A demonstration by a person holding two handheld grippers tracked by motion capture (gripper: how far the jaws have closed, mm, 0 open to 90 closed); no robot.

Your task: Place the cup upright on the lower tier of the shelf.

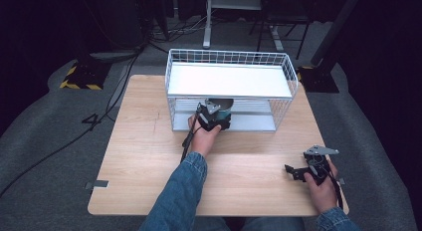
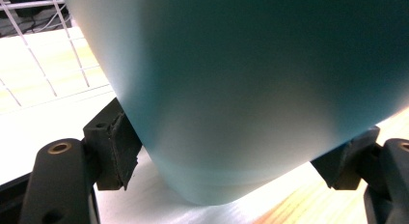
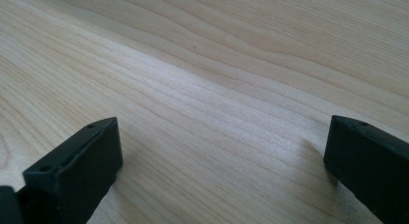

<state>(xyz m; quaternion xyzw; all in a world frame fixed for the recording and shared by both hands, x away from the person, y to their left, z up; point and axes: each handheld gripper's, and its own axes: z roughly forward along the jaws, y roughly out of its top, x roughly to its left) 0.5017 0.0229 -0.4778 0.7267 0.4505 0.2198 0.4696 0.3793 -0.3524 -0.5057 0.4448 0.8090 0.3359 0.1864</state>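
A teal cup [image 1: 225, 107] [image 2: 251, 89] stands at the front edge of the lower shelf of a white wire rack [image 1: 230, 57]. My left gripper [image 1: 217, 114] [image 2: 231, 159] is shut on the cup, with one black pad [image 2: 112, 149] against each side near its base. The cup's bottom sits at or just above the white shelf surface [image 2: 43, 137]. My right gripper [image 1: 294, 172] [image 3: 222, 156] rests low over the wooden table [image 1: 149, 156] near its front right corner. It is open, and only bare wood [image 3: 217, 89] shows between its jaws.
The rack's upper shelf [image 1: 229, 80] is a flat white panel just above the cup. Wire mesh [image 2: 38, 64] closes the rack's side. Beyond the table are grey carpet, cables and desk legs [image 1: 208, 27].
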